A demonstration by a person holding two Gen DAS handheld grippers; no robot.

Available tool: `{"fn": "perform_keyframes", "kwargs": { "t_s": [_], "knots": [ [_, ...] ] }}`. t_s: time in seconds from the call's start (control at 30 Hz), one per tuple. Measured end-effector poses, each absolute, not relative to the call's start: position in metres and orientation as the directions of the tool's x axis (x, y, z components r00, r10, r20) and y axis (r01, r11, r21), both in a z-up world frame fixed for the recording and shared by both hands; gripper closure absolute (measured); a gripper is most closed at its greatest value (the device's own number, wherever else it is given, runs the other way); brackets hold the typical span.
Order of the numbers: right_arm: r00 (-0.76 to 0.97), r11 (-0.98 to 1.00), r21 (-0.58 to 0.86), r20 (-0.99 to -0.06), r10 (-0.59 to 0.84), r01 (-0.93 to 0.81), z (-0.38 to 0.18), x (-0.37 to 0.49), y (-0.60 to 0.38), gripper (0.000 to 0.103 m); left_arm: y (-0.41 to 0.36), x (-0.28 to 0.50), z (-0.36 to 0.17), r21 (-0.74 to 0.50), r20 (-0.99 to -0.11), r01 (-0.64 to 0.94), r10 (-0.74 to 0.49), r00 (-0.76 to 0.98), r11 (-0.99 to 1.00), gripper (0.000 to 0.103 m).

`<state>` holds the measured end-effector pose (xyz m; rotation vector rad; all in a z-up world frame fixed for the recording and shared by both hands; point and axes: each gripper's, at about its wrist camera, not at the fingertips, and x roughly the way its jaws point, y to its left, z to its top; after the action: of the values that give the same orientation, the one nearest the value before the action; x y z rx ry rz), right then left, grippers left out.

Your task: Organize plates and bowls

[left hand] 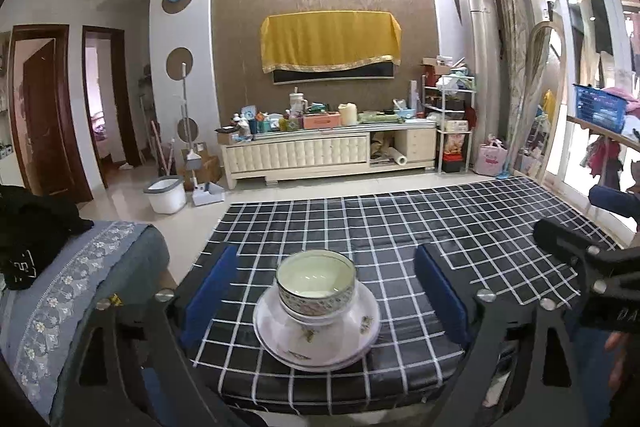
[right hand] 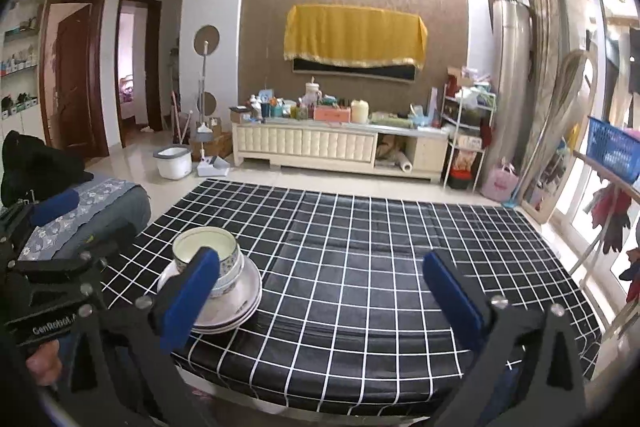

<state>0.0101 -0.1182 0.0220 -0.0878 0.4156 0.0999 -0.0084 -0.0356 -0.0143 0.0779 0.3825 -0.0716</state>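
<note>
A patterned bowl [left hand: 316,281] sits nested in another bowl on a stack of white plates [left hand: 318,337], near the front edge of the black-and-white checked table [left hand: 460,227]. My left gripper [left hand: 324,291] is open, its blue pads on either side of the stack without touching it. In the right wrist view the bowls [right hand: 208,251] and plates [right hand: 236,301] lie at the left, partly behind my right gripper's left pad. My right gripper [right hand: 320,291] is open and empty over bare tablecloth [right hand: 380,247]. The right gripper's body shows at the left wrist view's right edge [left hand: 592,267].
A sofa with a grey-blue embroidered cover [left hand: 80,291] and black clothing [left hand: 32,227] stands left of the table. Beyond the table are a cluttered TV cabinet [left hand: 332,147], a white bucket [left hand: 166,193] and a shelf rack [left hand: 454,123]. A blue basket [right hand: 612,151] sits at the right.
</note>
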Motion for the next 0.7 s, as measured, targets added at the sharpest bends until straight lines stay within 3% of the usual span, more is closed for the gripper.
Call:
{"fn": "perform_keyframes", "kwargs": {
  "t_s": [0.13,0.2,0.7],
  "knots": [
    [0.929,0.994,-0.052,-0.364,0.067,-0.092,0.024,-0.002,-0.123,0.000,-0.039,-0.028,-0.011,0.055,-0.365,0.084,-0.059,0.929,0.995,0.009],
    [0.937,0.996,-0.049,-0.346,0.058,-0.080,0.024,-0.008,-0.125,0.000,-0.038,-0.031,-0.009,0.053,-0.369,0.082,-0.057,0.928,0.995,0.000],
    [0.922,0.996,-0.030,-0.381,0.072,-0.090,0.017,-0.019,-0.126,0.000,-0.041,-0.049,-0.011,0.052,-0.375,0.100,-0.073,0.924,0.994,0.000]
  ]
}}
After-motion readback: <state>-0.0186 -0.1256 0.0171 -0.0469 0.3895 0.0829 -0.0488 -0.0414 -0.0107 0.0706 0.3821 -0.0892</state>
